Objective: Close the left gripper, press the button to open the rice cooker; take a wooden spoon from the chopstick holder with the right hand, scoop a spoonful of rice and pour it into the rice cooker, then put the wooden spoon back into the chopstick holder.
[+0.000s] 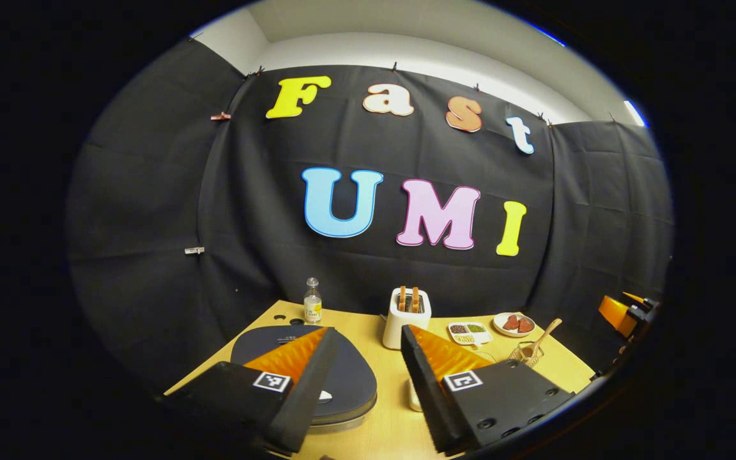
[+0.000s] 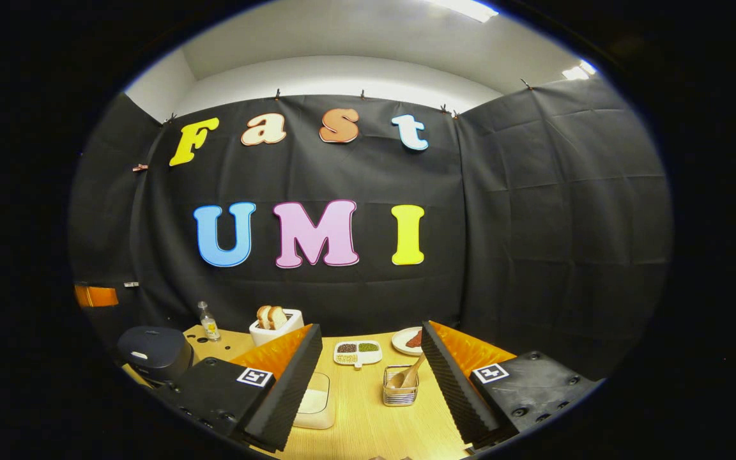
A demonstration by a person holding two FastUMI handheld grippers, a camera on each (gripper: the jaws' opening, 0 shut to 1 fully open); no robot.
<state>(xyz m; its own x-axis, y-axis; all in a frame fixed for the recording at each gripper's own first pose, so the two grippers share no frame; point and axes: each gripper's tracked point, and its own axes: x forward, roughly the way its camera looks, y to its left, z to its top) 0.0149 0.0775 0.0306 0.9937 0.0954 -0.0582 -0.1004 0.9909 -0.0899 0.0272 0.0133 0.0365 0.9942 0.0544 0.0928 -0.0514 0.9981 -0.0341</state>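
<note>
Gaping tongs [image 2: 368, 377] (spoon [image 2: 406, 377] between)

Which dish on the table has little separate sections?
The white tray between the toaster and the round plate. It has several compartments with different grains; the plate is undivided.

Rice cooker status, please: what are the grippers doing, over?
Both grippers open, holding nothing. Rice cooker lid shut. Wooden spoon in chopstick holder. Nothing in the way.
</note>
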